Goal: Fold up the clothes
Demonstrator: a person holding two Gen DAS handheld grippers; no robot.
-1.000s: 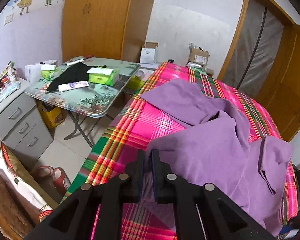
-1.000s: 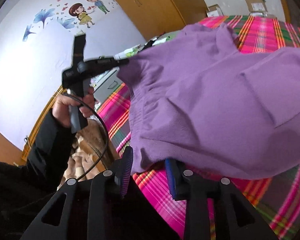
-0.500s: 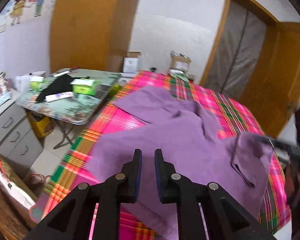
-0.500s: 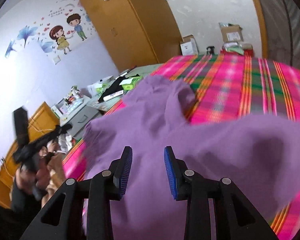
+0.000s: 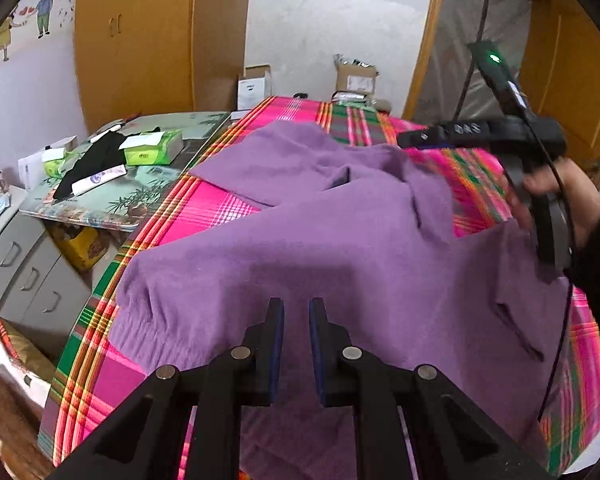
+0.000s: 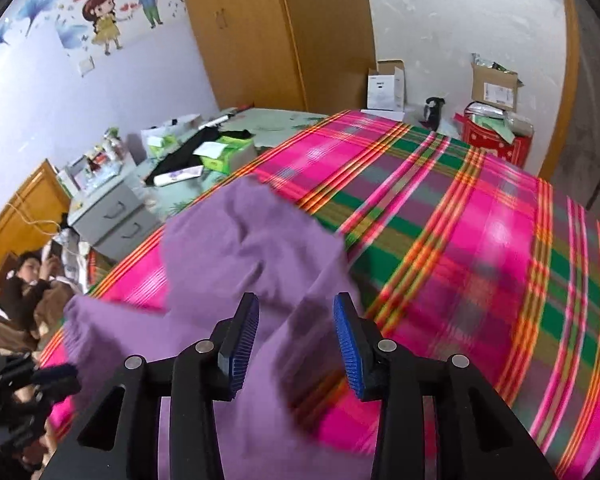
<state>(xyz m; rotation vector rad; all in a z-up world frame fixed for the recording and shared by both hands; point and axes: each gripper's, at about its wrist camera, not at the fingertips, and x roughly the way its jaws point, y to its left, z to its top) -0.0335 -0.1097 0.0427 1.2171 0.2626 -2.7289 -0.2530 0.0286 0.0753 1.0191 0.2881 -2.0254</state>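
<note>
So the purple sweater [image 5: 340,248] was lying spread on the plaid bed [image 6: 480,240]. Left gripper [image 5: 296,312] hovered at its 6 o'clock hem, fingers slightly parted, gripping nothing. Right gripper [image 6: 296,320] fingers were opening, empty, over the sweater's 3 o'clock side.

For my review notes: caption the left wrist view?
Left gripper, slightly open, hovers over a purple sweater spread on a plaid bedspread.

A tall orange-brown wooden wardrobe [image 5: 140,36] stands at eleven o'clock against a white plastered wall [image 5: 332,20]. A folding table with a bamboo-print top [image 5: 148,192] sits at nine o'clock, a grey drawer cabinet [image 5: 24,268] beside it.
</note>
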